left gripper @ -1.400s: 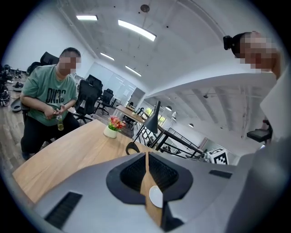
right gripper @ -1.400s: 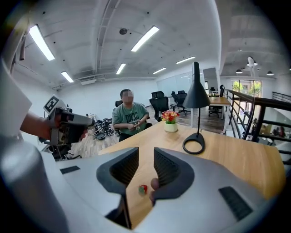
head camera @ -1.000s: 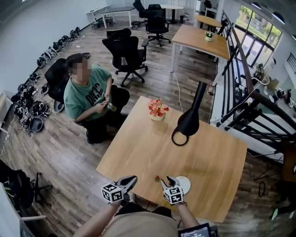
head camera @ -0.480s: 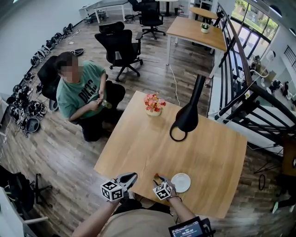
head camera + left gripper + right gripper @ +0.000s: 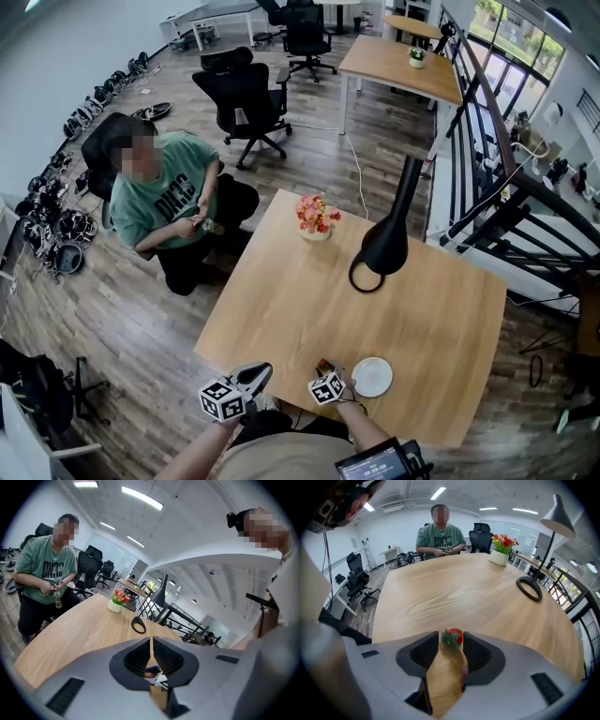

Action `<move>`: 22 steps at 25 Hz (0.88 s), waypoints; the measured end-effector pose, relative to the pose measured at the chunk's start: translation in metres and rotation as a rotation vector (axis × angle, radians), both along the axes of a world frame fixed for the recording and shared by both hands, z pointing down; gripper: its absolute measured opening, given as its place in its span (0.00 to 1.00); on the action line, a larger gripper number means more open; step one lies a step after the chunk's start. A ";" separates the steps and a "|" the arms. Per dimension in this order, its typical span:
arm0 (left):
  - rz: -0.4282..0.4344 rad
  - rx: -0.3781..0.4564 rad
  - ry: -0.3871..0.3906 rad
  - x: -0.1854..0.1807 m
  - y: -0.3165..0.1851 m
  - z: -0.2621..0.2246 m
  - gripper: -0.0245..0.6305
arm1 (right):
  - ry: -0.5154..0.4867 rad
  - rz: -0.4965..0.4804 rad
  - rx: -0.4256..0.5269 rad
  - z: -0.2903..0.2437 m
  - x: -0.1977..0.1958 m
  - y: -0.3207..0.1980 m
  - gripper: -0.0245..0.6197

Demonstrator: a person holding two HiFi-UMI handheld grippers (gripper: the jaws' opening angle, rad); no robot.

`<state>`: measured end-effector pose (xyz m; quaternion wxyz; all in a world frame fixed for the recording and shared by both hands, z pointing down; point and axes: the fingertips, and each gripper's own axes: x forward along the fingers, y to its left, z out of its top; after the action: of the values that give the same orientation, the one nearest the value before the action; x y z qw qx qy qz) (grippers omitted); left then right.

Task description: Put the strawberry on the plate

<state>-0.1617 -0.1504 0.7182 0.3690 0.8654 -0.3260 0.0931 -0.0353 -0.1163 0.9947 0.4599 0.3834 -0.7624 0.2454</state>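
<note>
While the right gripper (image 5: 451, 638) has its jaws apart, having just been opening, the strawberry (image 5: 454, 636) sits between their tips on the table (image 5: 464, 592), and the pads do not clamp it. Just beside, at three o'clock in the head view, lies the white plate (image 5: 372, 377). At nine o'clock the left gripper (image 5: 151, 641) hovers with its jaws together and empty.

The right gripper (image 5: 325, 370) comes down
It sinks to the table (image 5: 422, 309), jaws just opened, and the strawberry (image 5: 453, 637) now stands between them.
</note>
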 end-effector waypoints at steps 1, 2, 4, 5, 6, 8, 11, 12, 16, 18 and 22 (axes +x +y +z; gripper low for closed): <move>-0.006 -0.003 -0.003 -0.003 0.001 0.001 0.05 | 0.000 0.015 -0.008 0.003 0.000 0.000 0.27; -0.011 -0.005 -0.005 -0.006 0.003 0.002 0.05 | 0.000 0.030 -0.014 0.007 0.001 0.000 0.27; -0.019 -0.005 -0.009 -0.009 0.005 0.003 0.05 | 0.000 0.054 -0.019 0.012 0.004 -0.001 0.27; -0.023 -0.004 -0.010 -0.011 0.006 0.003 0.05 | -0.003 0.062 -0.020 0.013 0.005 -0.002 0.27; -0.027 -0.003 -0.010 -0.012 0.006 0.002 0.05 | -0.006 0.071 -0.022 0.014 0.005 -0.002 0.27; -0.035 0.000 -0.010 -0.014 0.006 0.001 0.05 | -0.015 0.083 -0.026 0.015 0.006 -0.002 0.27; -0.043 0.004 -0.006 -0.015 0.003 0.000 0.05 | -0.036 0.082 -0.030 0.009 0.003 -0.005 0.26; -0.046 0.005 -0.002 -0.014 0.002 -0.001 0.05 | -0.042 0.077 -0.030 0.006 0.002 -0.005 0.25; -0.049 0.009 0.019 -0.006 0.000 -0.001 0.05 | -0.059 0.072 -0.021 -0.006 0.008 -0.005 0.25; -0.042 0.014 0.028 0.000 0.000 0.000 0.05 | -0.068 0.086 -0.006 -0.014 0.014 -0.008 0.25; -0.037 0.024 0.046 0.008 -0.002 -0.003 0.05 | -0.102 0.102 0.051 -0.045 0.023 -0.014 0.25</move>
<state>-0.1537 -0.1529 0.7151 0.3675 0.8655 -0.3347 0.0624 -0.0122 -0.1304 0.9496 0.3972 0.4205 -0.7704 0.2683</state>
